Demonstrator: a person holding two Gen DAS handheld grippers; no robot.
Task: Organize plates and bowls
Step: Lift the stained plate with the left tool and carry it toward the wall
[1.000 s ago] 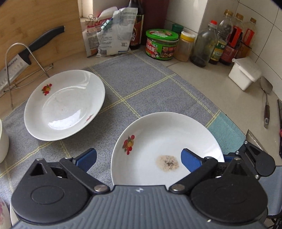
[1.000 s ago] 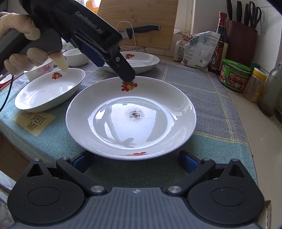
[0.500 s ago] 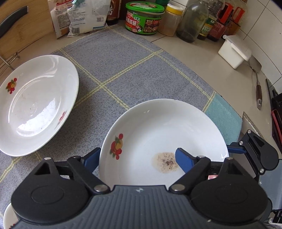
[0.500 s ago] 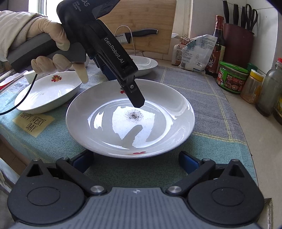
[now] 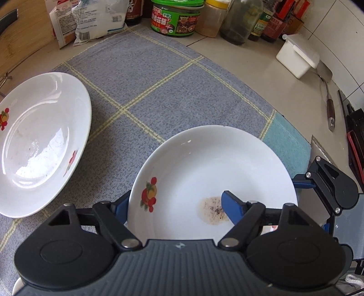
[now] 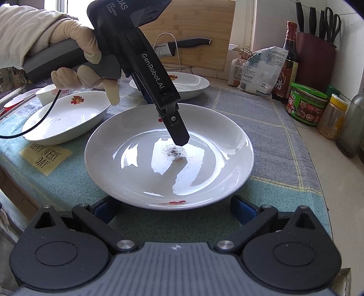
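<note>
A white plate with a fruit print and a speckled stain (image 5: pixel 204 168) (image 6: pixel 169 157) lies on the checked cloth. My left gripper (image 5: pixel 174 203) is open and straddles its near rim: one blue finger is inside over the stain, the other outside the rim. In the right wrist view its finger (image 6: pixel 178 131) hovers just above the stain. My right gripper (image 6: pixel 175 210) is open, low at the plate's opposite rim, a finger on each side. A second plate (image 5: pixel 38 141) (image 6: pixel 177 83) lies further back. A third dish (image 6: pixel 66 116) sits left.
Along the wall stand a green jar (image 5: pixel 176 17), bottles (image 5: pixel 236 22), a bag (image 5: pixel 91 20), a white box (image 5: pixel 295 59) and a spatula (image 5: pixel 328 100). A cutting board with a knife on a rack (image 6: pixel 182 45) and a knife block (image 6: pixel 316 59) stand behind. A small bowl (image 6: pixel 49 93) sits far left.
My left gripper has come forward and down over the stained plate, one finger now inside it above the stain. The right gripper and the plate have stayed put.
</note>
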